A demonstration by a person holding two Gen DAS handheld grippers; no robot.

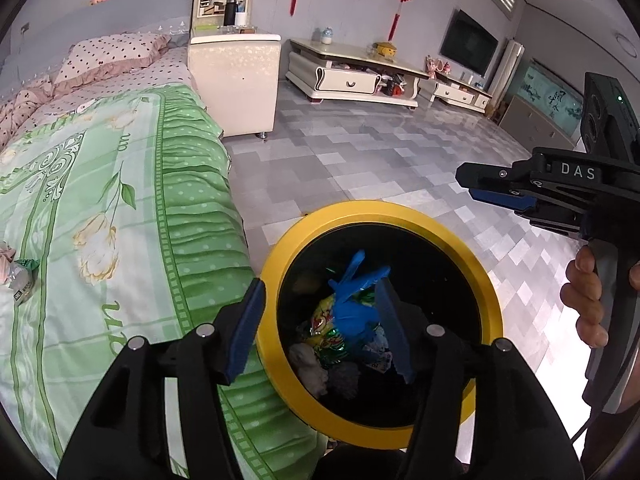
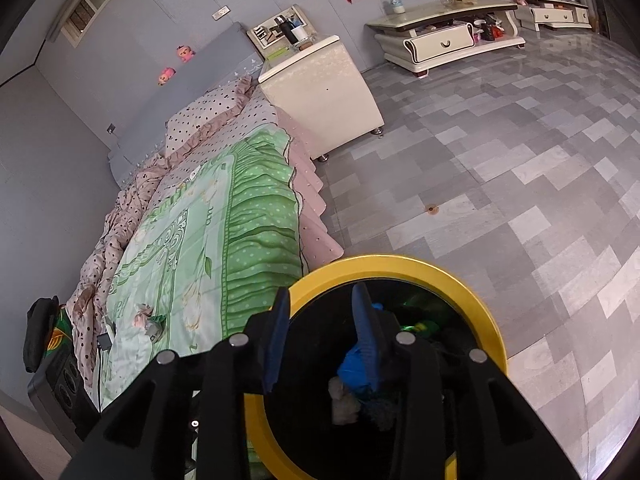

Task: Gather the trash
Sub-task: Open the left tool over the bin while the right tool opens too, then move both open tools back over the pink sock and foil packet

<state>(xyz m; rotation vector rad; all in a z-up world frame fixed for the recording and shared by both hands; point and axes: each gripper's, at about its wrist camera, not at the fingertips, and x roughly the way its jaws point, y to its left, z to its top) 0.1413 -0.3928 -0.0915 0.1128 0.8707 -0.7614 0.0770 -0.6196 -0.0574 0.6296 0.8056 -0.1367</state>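
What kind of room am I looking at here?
Probably a bedroom that doubles as a living room in a home: a bed with a green floral cover, a cream nightstand beside it, and a wall TV above low cabinets.

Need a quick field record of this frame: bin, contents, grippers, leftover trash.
bin: yellow-rimmed bin on the floor beside the bed
contents: blue bag, wrappers, crumpled tissue
left gripper: open over the bin, nothing between its fingers
right gripper: open over the bin, holding nothing
leftover: crumpled trash on the bed
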